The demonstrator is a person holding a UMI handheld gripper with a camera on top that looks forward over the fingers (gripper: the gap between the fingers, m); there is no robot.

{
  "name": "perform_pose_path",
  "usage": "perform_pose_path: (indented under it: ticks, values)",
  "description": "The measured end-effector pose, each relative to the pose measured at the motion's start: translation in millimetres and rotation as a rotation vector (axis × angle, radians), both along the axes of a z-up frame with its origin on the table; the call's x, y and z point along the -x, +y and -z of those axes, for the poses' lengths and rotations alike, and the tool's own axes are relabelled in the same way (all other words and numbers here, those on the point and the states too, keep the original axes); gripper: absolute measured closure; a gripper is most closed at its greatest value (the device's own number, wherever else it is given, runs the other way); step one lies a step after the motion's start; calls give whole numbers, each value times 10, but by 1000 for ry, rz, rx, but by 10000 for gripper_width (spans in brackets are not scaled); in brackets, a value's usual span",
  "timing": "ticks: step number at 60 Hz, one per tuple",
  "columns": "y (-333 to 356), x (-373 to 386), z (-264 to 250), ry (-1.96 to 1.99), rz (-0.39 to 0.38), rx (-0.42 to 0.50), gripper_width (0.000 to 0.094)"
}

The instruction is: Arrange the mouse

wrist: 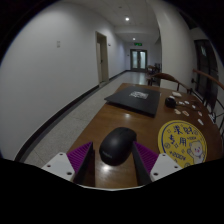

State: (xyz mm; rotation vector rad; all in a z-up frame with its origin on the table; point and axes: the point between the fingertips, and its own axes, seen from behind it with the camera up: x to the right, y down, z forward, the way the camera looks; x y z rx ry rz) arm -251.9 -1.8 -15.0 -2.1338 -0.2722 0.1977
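A black computer mouse (118, 145) rests on the brown wooden table (110, 120), between the tips of my two fingers. My gripper (114, 152) is open, with the purple pads (82, 157) close at either side of the mouse and a thin gap showing at the left pad. The mouse's front points away from me, along the table.
A black flat mat (135, 97) lies farther along the table. A round yellow printed disc (185, 142) lies to the right of the mouse. A small dark object (170, 101) and chairs (205, 85) are at the far right. The table's left edge drops to a corridor floor (65, 115).
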Motion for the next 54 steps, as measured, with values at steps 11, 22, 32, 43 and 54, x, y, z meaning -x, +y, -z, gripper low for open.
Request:
perform_pose_path:
  ticks: [11,22,32,43,54]
  values:
    - [285,48,35,-14,46,23,432]
    - [199,100,-163,-17,-95,20,596]
    - [284,-689,-1587,31,-17,-276,598]
    - [492,-2029,-1325,45,177,-176,599]
    - [418,-2277,-129,-38,174,43,598]
